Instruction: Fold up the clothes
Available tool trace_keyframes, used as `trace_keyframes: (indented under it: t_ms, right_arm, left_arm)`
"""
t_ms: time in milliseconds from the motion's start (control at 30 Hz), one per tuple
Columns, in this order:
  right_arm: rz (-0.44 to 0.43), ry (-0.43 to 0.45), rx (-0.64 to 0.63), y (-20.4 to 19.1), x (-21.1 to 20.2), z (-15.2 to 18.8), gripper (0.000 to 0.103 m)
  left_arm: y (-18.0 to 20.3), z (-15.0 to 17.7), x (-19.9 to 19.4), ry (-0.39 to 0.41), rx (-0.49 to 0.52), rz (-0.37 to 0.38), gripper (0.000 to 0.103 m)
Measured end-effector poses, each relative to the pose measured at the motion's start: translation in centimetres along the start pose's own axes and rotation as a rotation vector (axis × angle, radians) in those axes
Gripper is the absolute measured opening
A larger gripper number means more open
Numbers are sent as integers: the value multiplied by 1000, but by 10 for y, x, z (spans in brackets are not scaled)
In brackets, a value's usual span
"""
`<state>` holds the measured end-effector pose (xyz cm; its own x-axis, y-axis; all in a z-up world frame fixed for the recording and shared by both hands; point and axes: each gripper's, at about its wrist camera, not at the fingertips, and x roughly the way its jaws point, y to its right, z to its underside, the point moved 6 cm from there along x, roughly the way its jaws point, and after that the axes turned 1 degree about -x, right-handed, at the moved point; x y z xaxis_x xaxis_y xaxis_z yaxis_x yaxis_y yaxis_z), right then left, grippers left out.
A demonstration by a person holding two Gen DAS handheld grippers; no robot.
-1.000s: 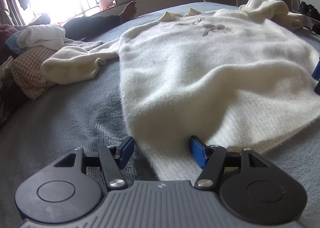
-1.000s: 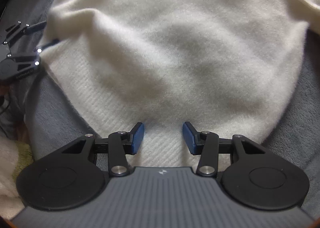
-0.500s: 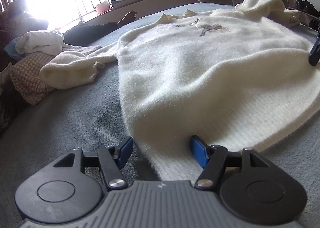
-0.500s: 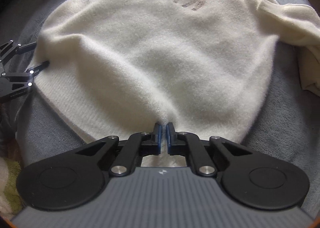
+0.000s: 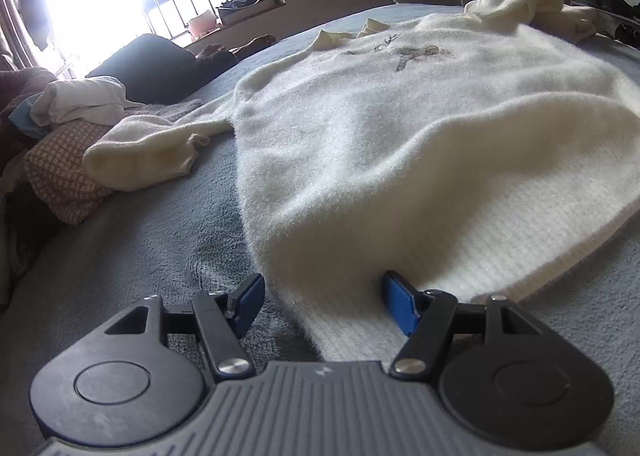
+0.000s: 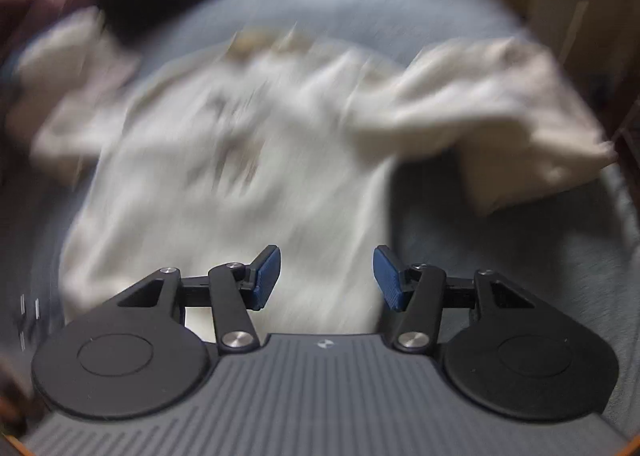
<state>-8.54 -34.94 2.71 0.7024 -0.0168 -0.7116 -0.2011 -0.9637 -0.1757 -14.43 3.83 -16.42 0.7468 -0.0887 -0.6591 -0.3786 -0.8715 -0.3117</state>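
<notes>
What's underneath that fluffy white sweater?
The sweater lies spread on a grey fleecy blanket, which shows all around it. Whatever is beneath the blanket is covered, so I cannot say.

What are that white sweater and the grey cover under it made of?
The sweater looks like a soft, fuzzy knit, perhaps wool or acrylic: fine fibres stand off its surface, and the hem is ribbed. The grey cover looks like plush fleece, matte, with a short clumped pile.
</notes>
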Motion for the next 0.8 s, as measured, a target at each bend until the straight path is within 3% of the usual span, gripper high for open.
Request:
trace_keyframes:
  t_ms: [67, 133, 167, 233, 333, 400, 500, 633, 733, 800]
  right_arm:
    - [25, 324, 188, 25, -63, -39, 56]
    - [28, 541, 255, 35, -116, -51, 68]
    - [27, 589, 250, 35, -132, -53, 72]
    - [12, 499, 148, 22, -132, -44, 75]
    - [-76, 84, 28, -5, -67, 5, 74]
    - [-94, -129, -26, -17, -23, 48, 73]
    - [-69, -349, -70, -24, 35, 110, 57]
    - [-26, -457, -201, -31, 70, 157, 36]
    - [-7, -470, -348, -41, 82, 172, 31]
    - [-5, -444, -362, -40, 80, 166, 24]
  left_arm:
    - [0, 0, 0, 0, -1, 1, 67]
    - [0, 1, 0, 2, -9, 1, 67]
    - [-1, 2, 0, 4, -14, 2, 67]
    - [-2, 2, 1, 5, -19, 5, 67]
    - [-2, 2, 1, 4, -24, 8, 67]
    - [-3, 2, 2, 3, -26, 11, 67]
    - [-3, 2, 2, 2, -21, 11, 67]
    - [-1, 2, 2, -2, -15, 2, 67]
    - [0, 1, 2, -6, -15, -3, 67]
    - [0, 2, 3, -6, -13, -4, 67]
